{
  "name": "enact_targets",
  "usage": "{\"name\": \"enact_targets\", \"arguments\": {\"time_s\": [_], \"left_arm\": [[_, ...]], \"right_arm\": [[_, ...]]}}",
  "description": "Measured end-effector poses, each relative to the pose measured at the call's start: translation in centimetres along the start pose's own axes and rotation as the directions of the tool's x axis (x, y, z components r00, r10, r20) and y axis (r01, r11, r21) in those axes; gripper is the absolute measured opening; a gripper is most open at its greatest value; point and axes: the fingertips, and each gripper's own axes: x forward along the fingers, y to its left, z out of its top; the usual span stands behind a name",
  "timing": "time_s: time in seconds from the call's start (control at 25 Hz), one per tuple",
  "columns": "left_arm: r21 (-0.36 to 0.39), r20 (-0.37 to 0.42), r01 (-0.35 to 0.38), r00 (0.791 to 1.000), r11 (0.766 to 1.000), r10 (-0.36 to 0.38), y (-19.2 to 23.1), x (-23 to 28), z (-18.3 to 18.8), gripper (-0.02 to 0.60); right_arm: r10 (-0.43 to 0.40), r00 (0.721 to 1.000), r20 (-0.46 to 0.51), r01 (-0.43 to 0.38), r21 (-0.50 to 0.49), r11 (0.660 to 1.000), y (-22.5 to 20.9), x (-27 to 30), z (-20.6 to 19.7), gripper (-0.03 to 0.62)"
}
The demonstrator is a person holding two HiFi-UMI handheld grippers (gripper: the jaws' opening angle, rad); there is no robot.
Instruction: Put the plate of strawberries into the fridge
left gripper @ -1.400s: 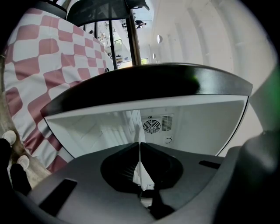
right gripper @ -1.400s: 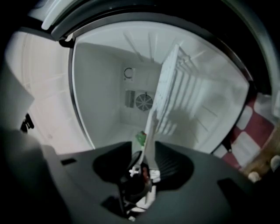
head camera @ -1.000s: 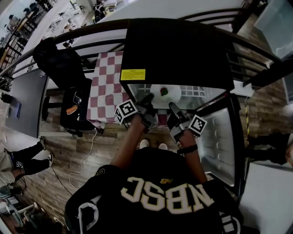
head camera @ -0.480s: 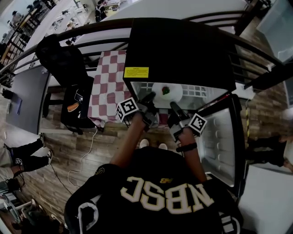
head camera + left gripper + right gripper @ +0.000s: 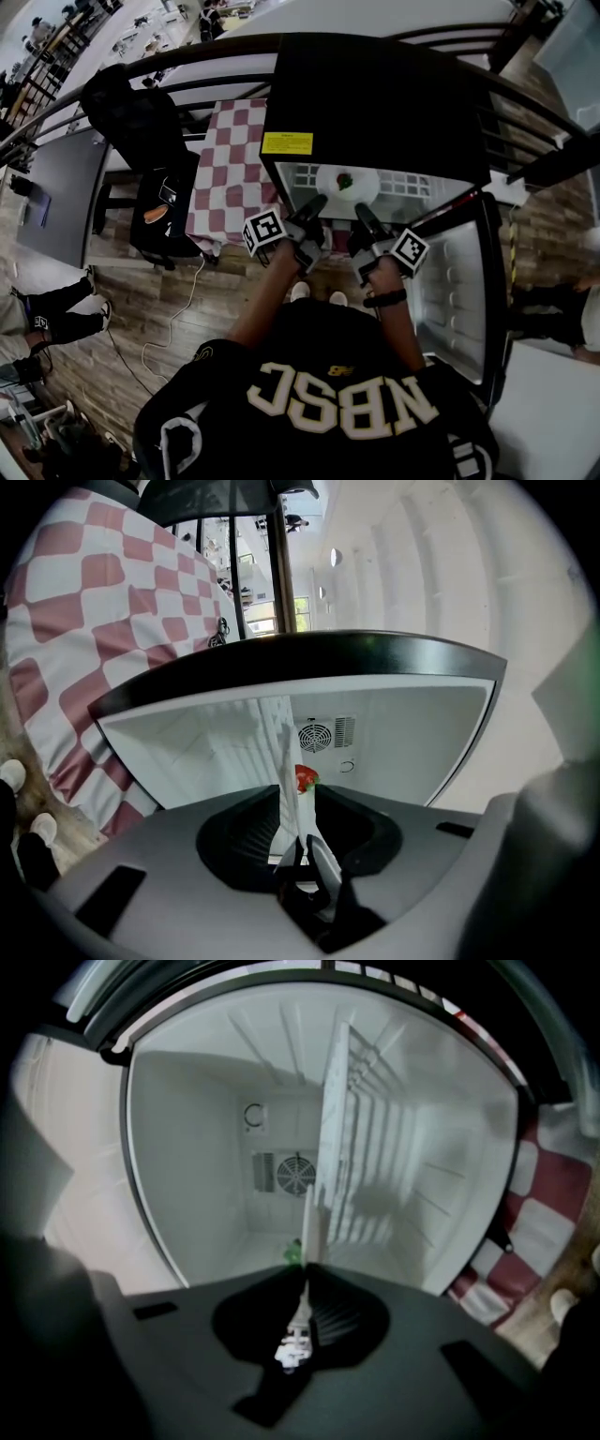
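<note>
The plate (image 5: 362, 190) with its one visible strawberry (image 5: 345, 180) already sits on the wire shelf (image 5: 412, 186) inside the open fridge (image 5: 375, 94), so the main part of the task looks done.

The left gripper (image 5: 312, 204) has just been opening its jaws. They stand wide, with the plate's rim between them but not pressed. The right gripper (image 5: 361, 212) has its jaws pinched together on the near rim of the plate.

What seems left is for the right gripper to let go, for both grippers to draw out of the cabinet, and perhaps for the fridge door (image 5: 455, 281), which hangs wide open at the right, to be closed.

As for writing, a yellow label (image 5: 287, 142) sits on the fridge's front top edge, but its print is too small to read. The back of the person's dark shirt (image 5: 342, 403) carries the large pale letters "NBSC". Each gripper's cube shows only square black-and-white marker patterns, no words.
</note>
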Motion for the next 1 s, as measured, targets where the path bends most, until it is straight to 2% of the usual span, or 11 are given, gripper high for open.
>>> {"name": "enact_targets", "arguments": {"time_s": [0.24, 0.72, 0.88, 1.0], "left_arm": [[-0.026, -0.045, 0.014, 0.999, 1.0, -0.015, -0.5, -0.3, -2.4, 0.117], [-0.024, -0.056, 0.019, 0.998, 1.0, -0.02, -0.3, 0.7, -2.7, 0.114], [-0.029, -0.063, 0.02, 0.998, 0.999, -0.022, -0.5, 1.0, -2.7, 0.054], [-0.036, -0.053, 0.01, 0.999, 0.999, -0.012, 0.0, 1.2, -2.2, 0.036]], "right_arm": [[0.003, 1.0, 0.004, -0.003, 0.007, 1.0, 0.0, 0.1, -0.2, 0.038], [-0.002, 1.0, 0.022, 0.002, 0.005, 1.0, 0.0, 0.1, -0.3, 0.038], [0.003, 1.0, 0.027, -0.004, 0.004, 1.0, 0.0, 0.2, -0.2, 0.038], [0.004, 1.0, 0.027, -0.004, 0.005, 1.0, 0.0, 0.6, -0.1, 0.038]]}}
